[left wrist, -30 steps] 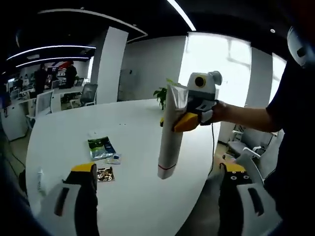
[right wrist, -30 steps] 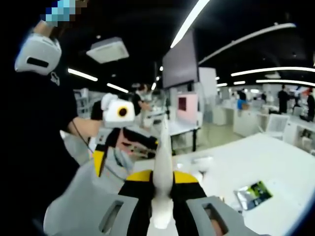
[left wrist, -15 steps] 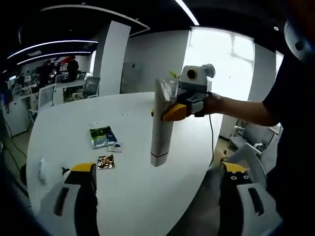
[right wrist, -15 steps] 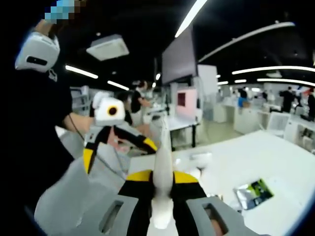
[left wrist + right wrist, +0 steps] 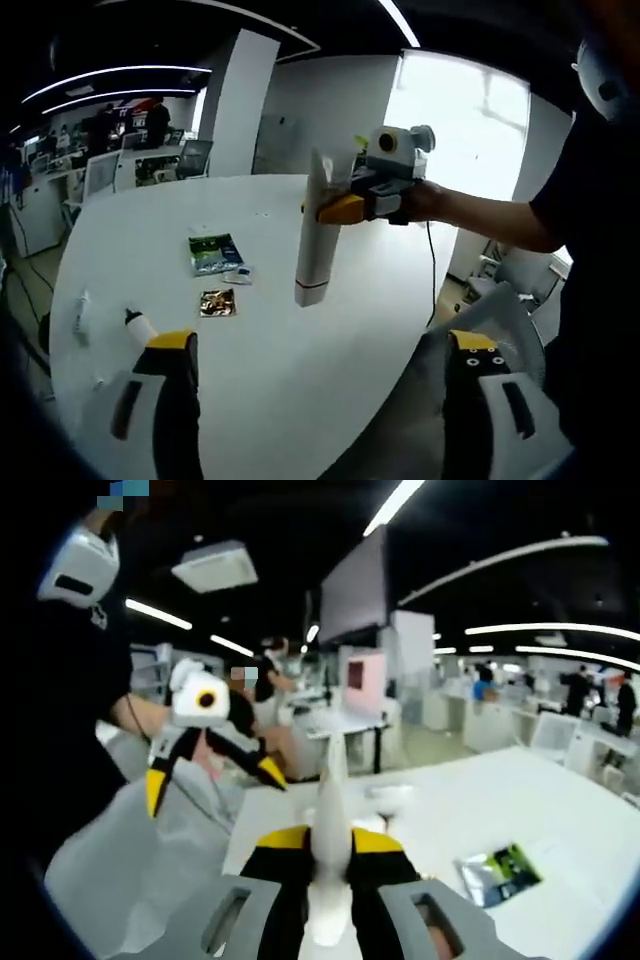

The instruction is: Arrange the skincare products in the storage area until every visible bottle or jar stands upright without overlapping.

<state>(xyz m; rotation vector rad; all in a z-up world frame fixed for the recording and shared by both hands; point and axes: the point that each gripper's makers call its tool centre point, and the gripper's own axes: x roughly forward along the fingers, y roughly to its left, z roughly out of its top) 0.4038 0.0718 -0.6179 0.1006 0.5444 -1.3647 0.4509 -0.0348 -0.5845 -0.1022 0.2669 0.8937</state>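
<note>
- Left gripper view showed the right gripper [image 5: 335,208] held out over the white table [image 5: 270,340], with its yellow-tipped jaws closed on a tall white tube [image 5: 313,235] near the flat crimped end.
- The tube hung in the air, cap end down, a little tilted, and well above the table surface; a thin red band ran round it close to the lower end.
- Right gripper view showed the same tube [image 5: 331,860] edge-on, pinched between the two jaws and rising straight up from them.
- The left gripper [image 5: 318,380] was wide apart and held nothing; its two jaws stood at the bottom of its own view, with bare table between them.
- On the table lay a green sachet [image 5: 215,252], a small dark gold packet [image 5: 215,302] and a small white bottle [image 5: 139,327] lying on its side, just above the left jaw.
- I judged the tube to be light, with soft walls and a smooth, somewhat slippery skin, so a hard squeeze in the middle could deform it.
- The crimped end looked to me the safest hold, because it is flat and stiff.
- To stand upright it would need to rest on the cap, which seemed a narrow and unsteady base.
</note>
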